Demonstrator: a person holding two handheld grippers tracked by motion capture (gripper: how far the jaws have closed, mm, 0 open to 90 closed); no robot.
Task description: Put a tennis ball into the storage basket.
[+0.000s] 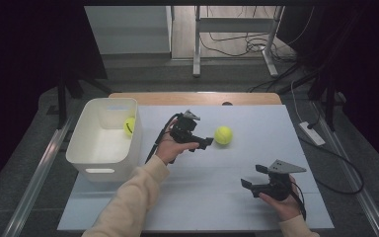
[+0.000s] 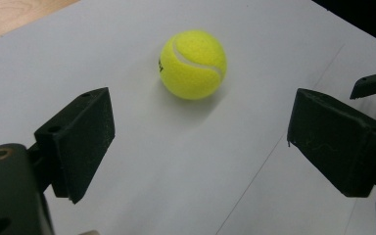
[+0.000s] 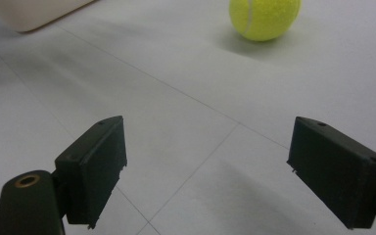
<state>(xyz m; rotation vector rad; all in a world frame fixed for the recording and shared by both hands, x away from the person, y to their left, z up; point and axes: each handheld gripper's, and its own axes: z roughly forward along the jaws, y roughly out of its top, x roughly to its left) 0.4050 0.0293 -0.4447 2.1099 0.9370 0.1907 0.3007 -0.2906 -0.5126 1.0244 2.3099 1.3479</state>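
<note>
A yellow tennis ball (image 1: 223, 135) lies on the white table top (image 1: 237, 207), right of centre. My left gripper (image 1: 206, 137) is just left of it, pointing at it, apart from it. In the left gripper view the ball (image 2: 193, 64) sits ahead of the jaws, beyond their tips; the left gripper (image 2: 200, 110) is open and holds nothing. A second tennis ball (image 1: 130, 126) rests inside the white bin (image 1: 91, 170), against its right wall. My right gripper (image 1: 253, 176) hovers near the front right, open and empty. In the right gripper view the right gripper (image 3: 208, 137) faces the ball (image 3: 264, 17), far off.
The white bin stands at the table's left side; its corner (image 3: 34, 12) shows in the right gripper view. A wooden strip (image 1: 192, 98) runs along the table's far edge. Cables and a power strip (image 1: 312, 133) lie on the floor to the right.
</note>
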